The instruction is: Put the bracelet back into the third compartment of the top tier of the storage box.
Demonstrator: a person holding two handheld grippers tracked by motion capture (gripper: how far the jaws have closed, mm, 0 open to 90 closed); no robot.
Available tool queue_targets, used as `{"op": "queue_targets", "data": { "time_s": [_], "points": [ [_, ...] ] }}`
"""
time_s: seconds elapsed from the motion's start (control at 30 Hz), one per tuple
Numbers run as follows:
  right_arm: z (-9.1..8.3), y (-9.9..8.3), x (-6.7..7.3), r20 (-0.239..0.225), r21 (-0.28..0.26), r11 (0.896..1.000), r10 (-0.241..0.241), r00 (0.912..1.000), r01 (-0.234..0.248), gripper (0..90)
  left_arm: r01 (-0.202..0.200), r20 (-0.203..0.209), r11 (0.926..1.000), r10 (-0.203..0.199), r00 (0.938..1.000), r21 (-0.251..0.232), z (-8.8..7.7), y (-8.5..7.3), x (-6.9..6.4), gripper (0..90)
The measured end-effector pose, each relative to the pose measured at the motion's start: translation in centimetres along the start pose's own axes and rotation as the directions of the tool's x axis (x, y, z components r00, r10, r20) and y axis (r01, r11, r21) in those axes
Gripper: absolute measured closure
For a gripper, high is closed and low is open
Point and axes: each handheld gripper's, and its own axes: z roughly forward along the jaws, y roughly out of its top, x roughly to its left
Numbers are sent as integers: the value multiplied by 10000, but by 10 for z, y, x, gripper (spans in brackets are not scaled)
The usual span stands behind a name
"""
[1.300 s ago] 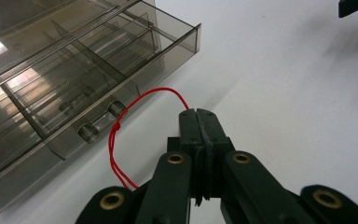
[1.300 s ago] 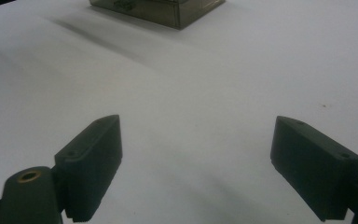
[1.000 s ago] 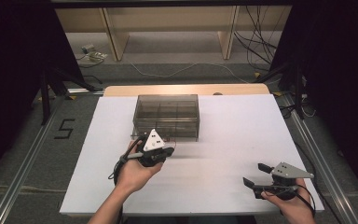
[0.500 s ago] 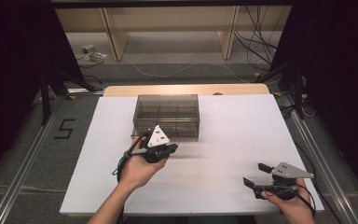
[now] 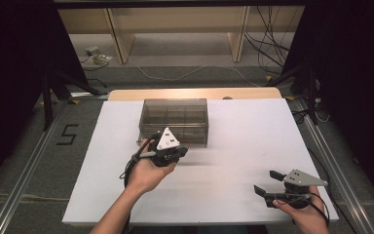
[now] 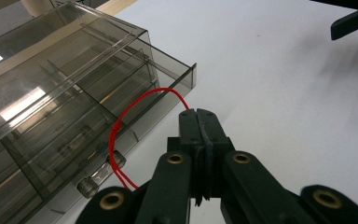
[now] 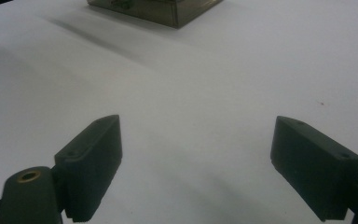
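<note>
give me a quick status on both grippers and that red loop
Left gripper shut on the red string loop at the smoked plastic compartment box. Right gripper open, idle over the white table. Nothing in the way.

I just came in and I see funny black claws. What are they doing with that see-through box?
A person holds a hand-held gripper in each hand at a white table. The left hand-held gripper is pinched shut on a red string loop tied to a small clear latch on the front of the smoky plastic box, which has dividers inside. The box's lid looks closed. The right hand-held gripper hovers open near the table's right corner, holding nothing.
</note>
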Motion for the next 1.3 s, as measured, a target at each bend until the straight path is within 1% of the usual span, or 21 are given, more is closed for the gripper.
{"op": "queue_targets", "data": {
  "time_s": [0.13,0.17,0.3,0.6,0.7,1.0,1.07,1.3],
  "points": [
    [0,0,0,-2,-3,10000,-11,10000,11,169,-81,70,10000,81,9999,13,2,3,-1,898],
    [0,0,0,-1,-7,10000,-12,10000,12,169,-54,65,10000,54,10000,-19,2,4,-1,898],
    [0,0,0,7,-6,10000,-14,10000,14,169,-178,-19,9998,178,9998,-16,4,7,-1,898],
    [-1,0,-1,30,-25,10000,-35,10000,36,169,-237,-21,9997,237,9997,-14,7,11,0,898],
    [0,0,-1,23,-22,10000,-37,10000,37,169,-339,-17,9994,339,9994,17,8,13,0,898],
    [-1,0,-1,51,-30,10000,-33,10000,33,169,-485,-6,9988,485,9988,-32,10,19,1,898],
    [-1,0,-1,51,-35,10000,-31,10000,31,169,-387,-12,9992,387,9993,-93,11,20,0,898],
    [-1,0,-1,55,-39,10000,-29,10000,29,169,-415,12,9991,415,9991,-27,15,22,1,898]
  ]
}}
